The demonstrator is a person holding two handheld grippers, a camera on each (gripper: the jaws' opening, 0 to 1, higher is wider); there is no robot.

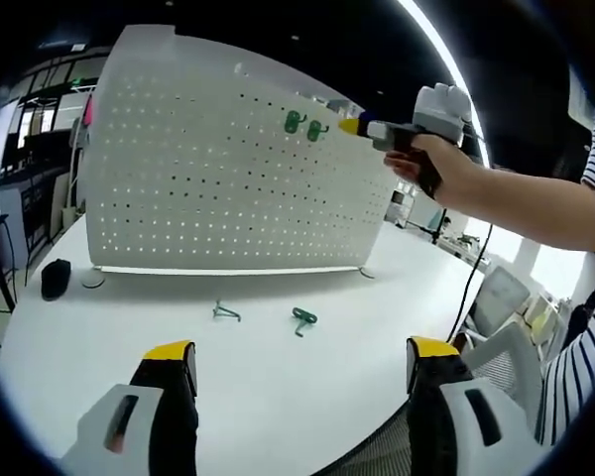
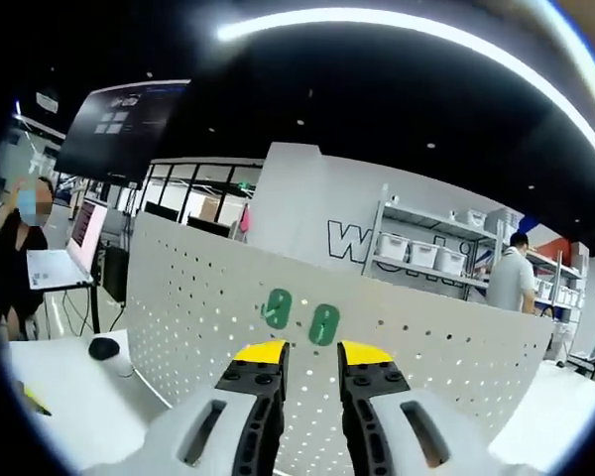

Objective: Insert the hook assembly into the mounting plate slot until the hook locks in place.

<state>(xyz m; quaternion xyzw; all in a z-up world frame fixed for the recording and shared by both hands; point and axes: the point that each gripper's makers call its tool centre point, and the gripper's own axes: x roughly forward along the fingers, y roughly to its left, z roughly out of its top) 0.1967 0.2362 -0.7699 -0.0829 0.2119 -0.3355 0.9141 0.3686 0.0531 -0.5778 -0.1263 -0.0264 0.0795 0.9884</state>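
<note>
Our left gripper (image 1: 296, 365) gapes wide, empty; our right gripper (image 2: 310, 357), narrow, nears two green hooks (image 2: 299, 317) on the white perforated pegboard (image 1: 228, 169); we could knock them loose.

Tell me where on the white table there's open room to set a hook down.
Bare tabletop runs between the two loose green wire hooks and the left gripper, and on toward the black computer mouse beside the white perforated pegboard. Crowded: the board's upper part, where the right gripper sits beside two mounted green hooks.
</note>
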